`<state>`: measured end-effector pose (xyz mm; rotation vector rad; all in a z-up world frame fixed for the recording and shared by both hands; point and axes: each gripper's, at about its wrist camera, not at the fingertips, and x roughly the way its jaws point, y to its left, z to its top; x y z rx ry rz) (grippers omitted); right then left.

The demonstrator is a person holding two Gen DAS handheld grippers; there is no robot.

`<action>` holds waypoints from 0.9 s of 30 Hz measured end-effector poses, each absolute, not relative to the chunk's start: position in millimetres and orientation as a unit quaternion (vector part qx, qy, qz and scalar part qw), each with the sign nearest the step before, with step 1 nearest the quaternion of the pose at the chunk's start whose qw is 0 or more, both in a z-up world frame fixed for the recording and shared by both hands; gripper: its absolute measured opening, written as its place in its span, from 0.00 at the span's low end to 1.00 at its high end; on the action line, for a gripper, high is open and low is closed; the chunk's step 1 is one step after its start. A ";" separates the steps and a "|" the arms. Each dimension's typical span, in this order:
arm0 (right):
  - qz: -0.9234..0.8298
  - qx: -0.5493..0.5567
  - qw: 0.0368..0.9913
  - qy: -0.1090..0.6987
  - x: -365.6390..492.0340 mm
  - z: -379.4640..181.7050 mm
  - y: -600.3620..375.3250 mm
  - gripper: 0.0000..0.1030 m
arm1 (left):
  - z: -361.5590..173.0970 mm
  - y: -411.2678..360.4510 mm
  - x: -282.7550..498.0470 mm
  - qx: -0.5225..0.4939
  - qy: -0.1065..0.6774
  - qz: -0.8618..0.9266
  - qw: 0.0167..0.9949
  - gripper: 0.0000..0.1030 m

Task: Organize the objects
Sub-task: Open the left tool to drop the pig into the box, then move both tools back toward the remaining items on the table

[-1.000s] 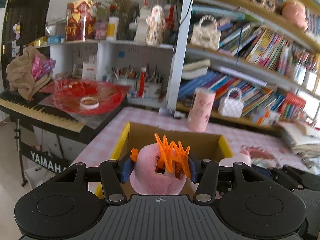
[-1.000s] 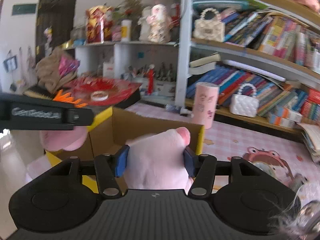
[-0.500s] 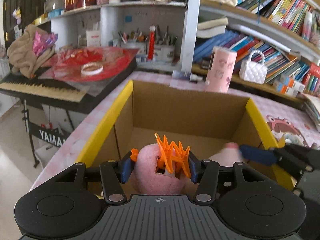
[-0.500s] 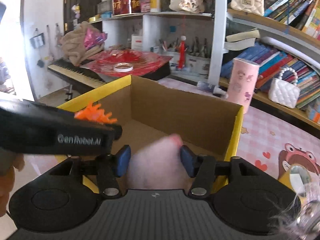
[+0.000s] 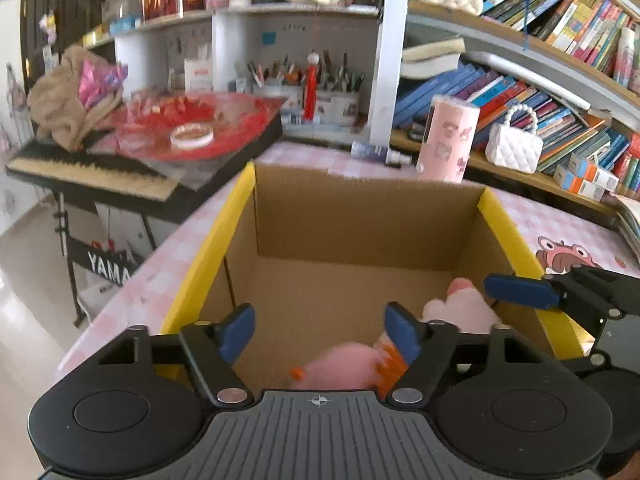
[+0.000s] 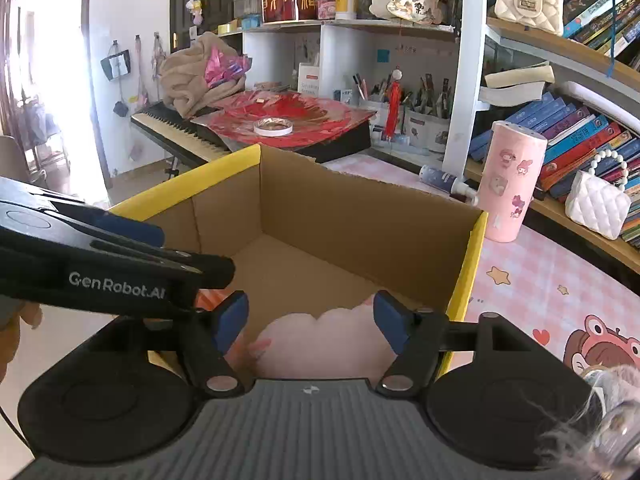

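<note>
An open cardboard box [image 5: 360,216] with yellow-taped rims stands on the pink checked table; it also shows in the right wrist view [image 6: 360,216]. My left gripper [image 5: 320,330] is open over the box's near end; the pink plush with orange spikes [image 5: 344,368] lies loose on the box floor below it. My right gripper [image 6: 312,322] is open, and a pale pink plush [image 6: 324,344] lies in the box beneath it; this plush shows in the left wrist view [image 5: 460,308] too, beside the right gripper's blue pad.
A pink printed tumbler [image 6: 512,184] and a small bottle [image 6: 444,180] stand behind the box. Bookshelves with white handbags [image 6: 596,204] fill the right. A keyboard [image 5: 92,172] under a red dish stands left of the table. A cartoon mat [image 6: 592,348] lies to the right.
Both grippers lowered into the box and opened. The spiky pink plush and the pale pink plush dropped from the jaws onto the box floor.
</note>
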<state>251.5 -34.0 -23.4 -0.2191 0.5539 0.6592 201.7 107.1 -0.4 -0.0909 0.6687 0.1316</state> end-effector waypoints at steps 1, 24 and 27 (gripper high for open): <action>0.316 -0.104 0.906 0.262 247.8 -21.7 -34.7 0.78 | 3.7 104.9 197.9 -0.040 0.314 0.066 0.946 0.81; 0.135 -0.088 0.954 0.255 98.7 9.3 -70.5 0.83 | 27.3 111.0 67.0 -0.092 0.262 0.050 0.959 0.93; 0.108 -0.070 0.949 0.287 78.0 -1.3 -71.7 0.83 | 15.4 111.5 48.0 -0.091 0.288 0.049 0.952 0.93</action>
